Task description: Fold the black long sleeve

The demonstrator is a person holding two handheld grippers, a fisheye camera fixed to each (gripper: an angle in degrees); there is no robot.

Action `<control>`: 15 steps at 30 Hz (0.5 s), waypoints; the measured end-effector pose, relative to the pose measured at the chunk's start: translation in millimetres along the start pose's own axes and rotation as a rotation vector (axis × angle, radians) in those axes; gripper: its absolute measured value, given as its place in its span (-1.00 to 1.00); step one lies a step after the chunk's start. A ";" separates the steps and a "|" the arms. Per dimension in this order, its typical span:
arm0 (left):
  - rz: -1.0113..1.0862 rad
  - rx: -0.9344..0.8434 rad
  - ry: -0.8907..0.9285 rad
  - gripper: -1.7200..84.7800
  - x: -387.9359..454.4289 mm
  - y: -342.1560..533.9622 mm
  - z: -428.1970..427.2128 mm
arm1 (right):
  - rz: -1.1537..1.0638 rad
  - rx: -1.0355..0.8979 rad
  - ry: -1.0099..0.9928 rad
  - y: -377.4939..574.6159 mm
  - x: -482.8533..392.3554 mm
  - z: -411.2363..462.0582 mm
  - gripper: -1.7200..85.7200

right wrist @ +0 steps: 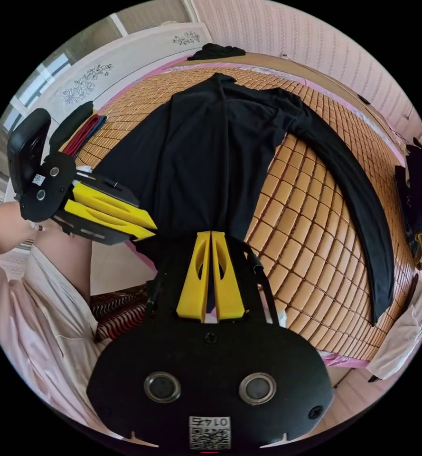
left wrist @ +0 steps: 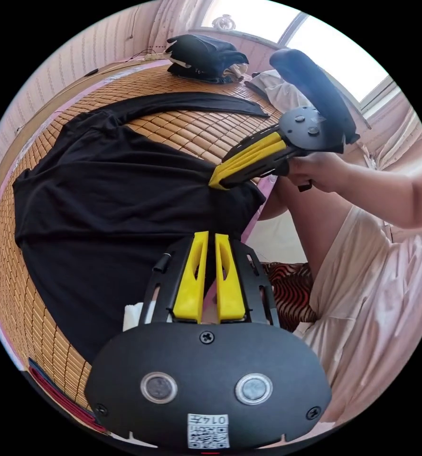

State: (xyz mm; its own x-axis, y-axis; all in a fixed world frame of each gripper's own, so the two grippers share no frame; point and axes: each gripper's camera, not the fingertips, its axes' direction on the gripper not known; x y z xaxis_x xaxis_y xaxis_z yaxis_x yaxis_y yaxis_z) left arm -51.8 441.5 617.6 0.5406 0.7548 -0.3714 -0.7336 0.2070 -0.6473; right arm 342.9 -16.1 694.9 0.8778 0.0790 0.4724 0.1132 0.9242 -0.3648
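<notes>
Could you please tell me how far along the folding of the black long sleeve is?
Early. Done: the black long sleeve lies spread on the bamboo mat, one sleeve stretched out. In hand: the left gripper and right gripper sit closed at its near hem, apparently pinching it. Left: no fold is visible yet; sleeves and body remain.
</notes>
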 end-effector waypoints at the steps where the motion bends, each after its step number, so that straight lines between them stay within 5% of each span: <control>1: 0.018 0.002 0.036 -0.86 3.3 -4.0 -4.9 | 0.034 0.039 -0.034 4.3 10.9 -6.6 -0.98; 7: 0.121 0.040 0.041 -0.85 8.4 -45.8 -43.7 | 0.375 0.399 0.320 54.3 100.6 -63.6 -0.97; 15: 0.208 0.086 -0.084 -0.83 -7.7 -164.8 -46.2 | 0.975 0.568 0.384 154.5 205.8 -83.4 -0.78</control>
State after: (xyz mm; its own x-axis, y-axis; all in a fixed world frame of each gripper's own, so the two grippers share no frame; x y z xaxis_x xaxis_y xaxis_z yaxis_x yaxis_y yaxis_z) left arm 84.0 372.9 696.4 0.3411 0.8349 -0.4320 -0.8600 0.0916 -0.5020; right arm 579.9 111.7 668.9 0.5725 0.8120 -0.1133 -0.8161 0.5777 0.0168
